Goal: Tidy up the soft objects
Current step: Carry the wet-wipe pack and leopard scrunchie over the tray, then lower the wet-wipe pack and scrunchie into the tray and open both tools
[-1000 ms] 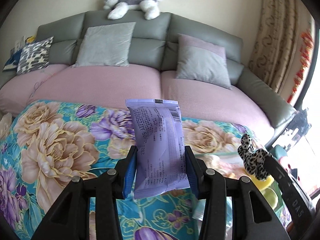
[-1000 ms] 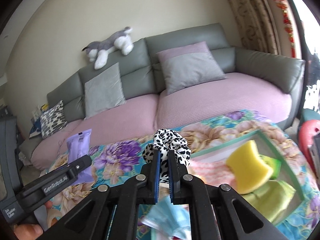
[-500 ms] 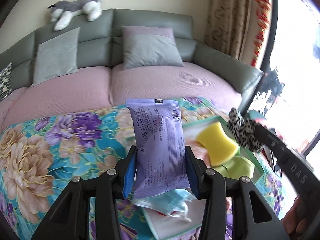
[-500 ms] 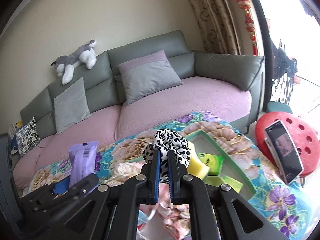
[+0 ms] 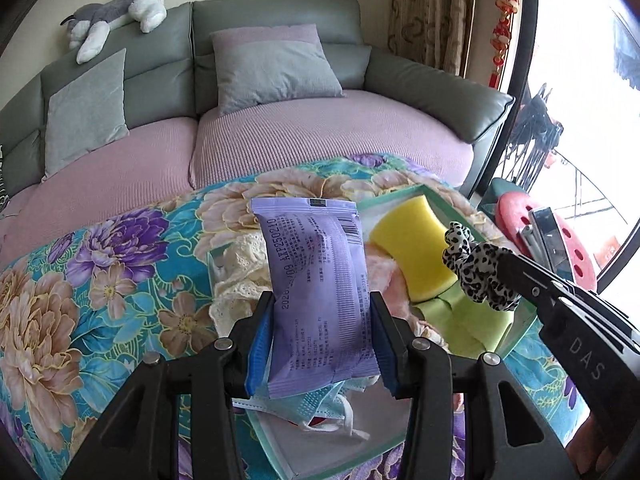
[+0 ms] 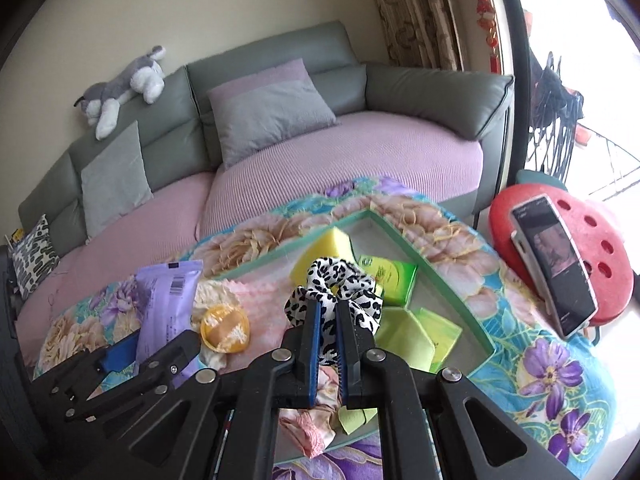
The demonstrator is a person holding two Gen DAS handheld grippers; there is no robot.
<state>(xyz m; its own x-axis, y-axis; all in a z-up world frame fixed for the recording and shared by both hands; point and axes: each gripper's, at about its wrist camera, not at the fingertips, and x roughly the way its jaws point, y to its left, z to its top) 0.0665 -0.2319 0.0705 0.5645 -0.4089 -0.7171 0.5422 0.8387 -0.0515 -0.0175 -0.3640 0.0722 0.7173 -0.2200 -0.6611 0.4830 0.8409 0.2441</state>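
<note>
My left gripper is shut on a purple tissue pack, held upright above a green-rimmed tray. The right gripper is shut on a black-and-white leopard scrunchie, also over the tray. In the left wrist view the scrunchie and the right gripper's black arm hang at the right. The tray holds a yellow sponge, green cloths, pink fabric, cream lace and blue face masks. The right wrist view shows the tissue pack at the left.
The tray lies on a floral cloth before a grey sofa with pink seat covers and cushions. A plush dog lies on the sofa back. A red stool with a phone stands at the right, near the window.
Both grippers have swung right and sunk from over the floral cloth to above the tray, each keeping its hold. The red stool and phone have come into view.
</note>
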